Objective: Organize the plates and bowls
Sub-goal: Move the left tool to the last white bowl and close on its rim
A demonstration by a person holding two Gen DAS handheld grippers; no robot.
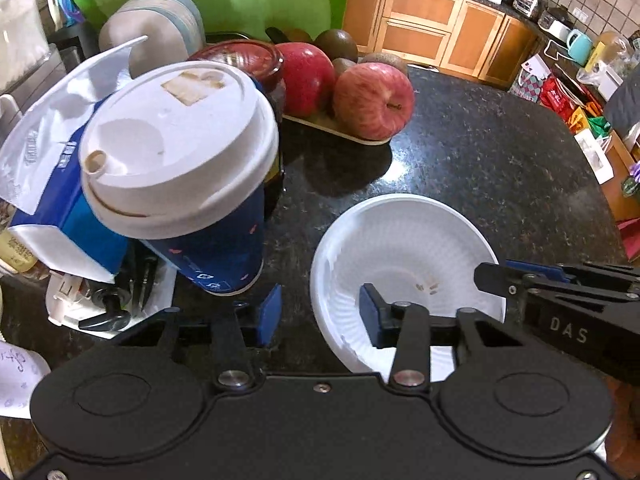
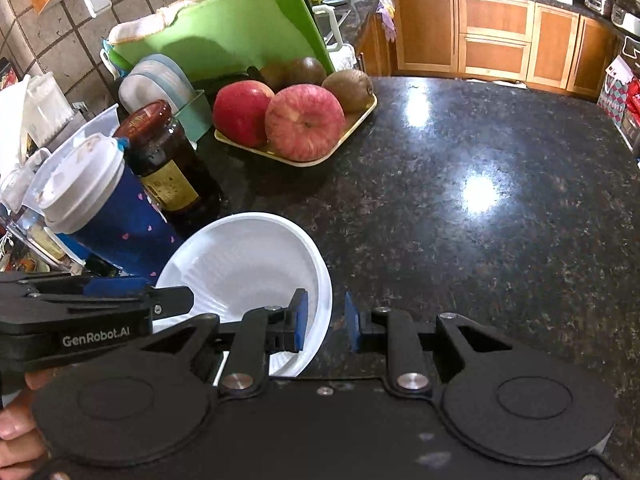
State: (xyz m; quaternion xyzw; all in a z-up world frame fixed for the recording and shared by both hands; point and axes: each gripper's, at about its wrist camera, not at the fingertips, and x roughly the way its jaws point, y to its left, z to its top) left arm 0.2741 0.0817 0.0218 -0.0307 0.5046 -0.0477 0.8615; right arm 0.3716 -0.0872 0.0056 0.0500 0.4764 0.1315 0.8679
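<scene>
A white disposable bowl (image 1: 404, 264) sits on the dark granite counter (image 1: 500, 160); it also shows in the right wrist view (image 2: 248, 264). My left gripper (image 1: 320, 312) is open, its right finger inside the bowl and its left finger outside, straddling the near-left rim. My right gripper (image 2: 324, 322) is open, its left finger inside the bowl and its right finger outside, straddling the near-right rim. Neither one is closed on the bowl. Stacked grey plates (image 1: 160, 36) stand in a rack at the back left.
A blue paper cup with a white lid (image 1: 180, 168) and a dark jar (image 2: 168, 160) stand just left of the bowl. A tray of apples and kiwis (image 2: 296, 120) is behind. A green cutting board (image 2: 224, 36) leans at the back. Clutter lines the left edge.
</scene>
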